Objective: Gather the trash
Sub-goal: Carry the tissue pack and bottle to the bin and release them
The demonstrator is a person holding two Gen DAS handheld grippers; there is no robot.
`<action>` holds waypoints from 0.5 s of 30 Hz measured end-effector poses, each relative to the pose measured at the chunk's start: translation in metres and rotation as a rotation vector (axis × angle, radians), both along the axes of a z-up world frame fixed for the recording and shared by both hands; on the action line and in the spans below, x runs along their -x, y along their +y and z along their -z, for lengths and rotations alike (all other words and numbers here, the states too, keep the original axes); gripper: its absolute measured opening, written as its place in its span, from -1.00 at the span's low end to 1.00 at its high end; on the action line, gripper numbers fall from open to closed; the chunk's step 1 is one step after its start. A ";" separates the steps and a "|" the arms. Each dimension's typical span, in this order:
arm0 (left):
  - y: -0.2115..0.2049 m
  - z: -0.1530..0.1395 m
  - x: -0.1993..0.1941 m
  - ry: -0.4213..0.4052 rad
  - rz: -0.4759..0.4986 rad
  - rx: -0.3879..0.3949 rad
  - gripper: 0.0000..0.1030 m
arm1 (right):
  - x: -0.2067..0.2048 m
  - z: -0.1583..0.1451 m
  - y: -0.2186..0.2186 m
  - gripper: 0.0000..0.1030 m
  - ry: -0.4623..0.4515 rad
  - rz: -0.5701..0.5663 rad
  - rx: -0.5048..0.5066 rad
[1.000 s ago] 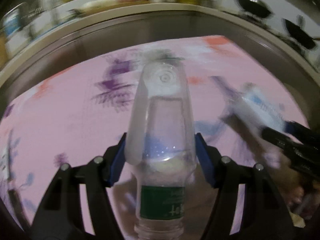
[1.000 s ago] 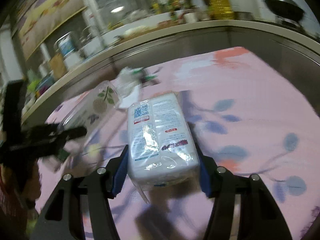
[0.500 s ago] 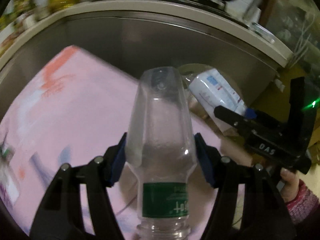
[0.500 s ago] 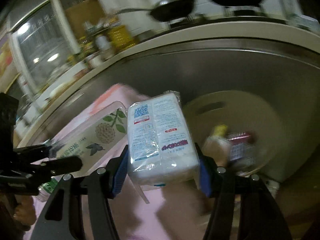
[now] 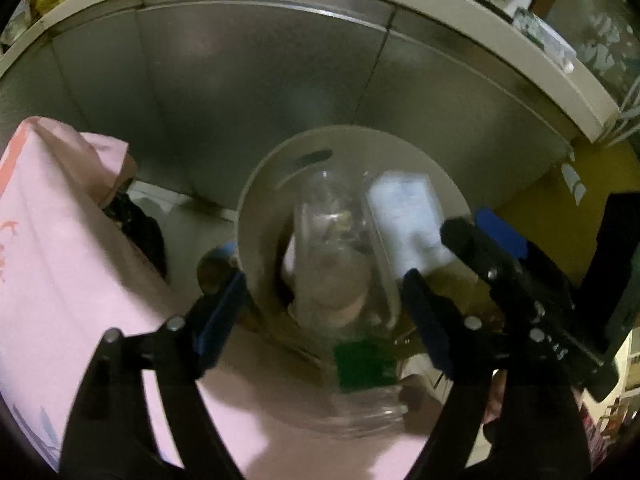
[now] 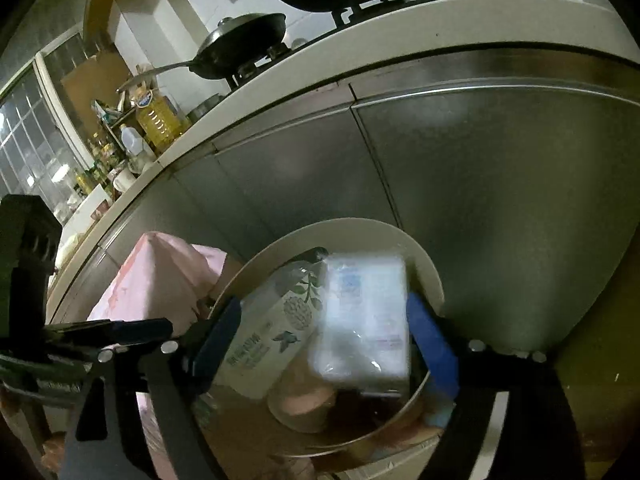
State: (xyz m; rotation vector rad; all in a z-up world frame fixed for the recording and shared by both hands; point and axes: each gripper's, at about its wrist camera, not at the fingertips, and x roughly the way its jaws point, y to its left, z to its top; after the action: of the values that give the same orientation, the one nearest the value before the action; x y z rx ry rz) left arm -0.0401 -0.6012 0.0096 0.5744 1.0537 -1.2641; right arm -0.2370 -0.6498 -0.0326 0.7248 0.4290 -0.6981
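A round beige bin [image 5: 260, 184] stands on the floor against steel cabinet fronts. My left gripper [image 5: 322, 280] hangs over it with its jaws opening. The clear plastic bottle [image 5: 332, 264] with a green label lies blurred between the blue pads, and the left pad stands clear of it. My right gripper [image 6: 324, 304] is also above the bin [image 6: 428, 268], jaws opening. The white tissue packet [image 6: 364, 320] is blurred and loose between its pads, tipping into the bin beside the bottle [image 6: 268, 336]. In the left wrist view the packet [image 5: 408, 216] sits just past the right gripper [image 5: 472, 224].
The pink-clothed table [image 5: 60, 264] ends just left of the bin, with a dark object [image 5: 140, 228] on the floor under its corner. Steel cabinets [image 6: 480, 160] rise behind the bin. On the counter above are black pans [image 6: 240, 44] and an oil bottle [image 6: 158, 116].
Both grippers swung off the pink table to above the bin. Their jaws have spread, and the bottle and the packet, gripped before, now sit loose and blurred between the pads.
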 end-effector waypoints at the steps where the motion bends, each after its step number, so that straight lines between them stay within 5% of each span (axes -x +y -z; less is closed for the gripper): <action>1: 0.003 -0.004 -0.002 0.003 -0.008 0.016 0.50 | 0.001 -0.001 0.003 0.58 -0.003 0.002 0.001; 7: 0.052 -0.025 -0.012 -0.050 -0.052 0.096 0.50 | 0.006 -0.009 0.020 0.58 -0.044 0.011 0.000; 15: 0.170 -0.019 -0.053 -0.048 -0.206 0.134 0.50 | -0.015 -0.042 0.067 0.58 -0.094 -0.073 0.055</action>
State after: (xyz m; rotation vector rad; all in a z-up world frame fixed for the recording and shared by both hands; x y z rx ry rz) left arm 0.0134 -0.4313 0.0286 0.3817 0.9549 -1.1248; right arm -0.2223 -0.5832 0.0098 0.6842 0.3473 -0.6019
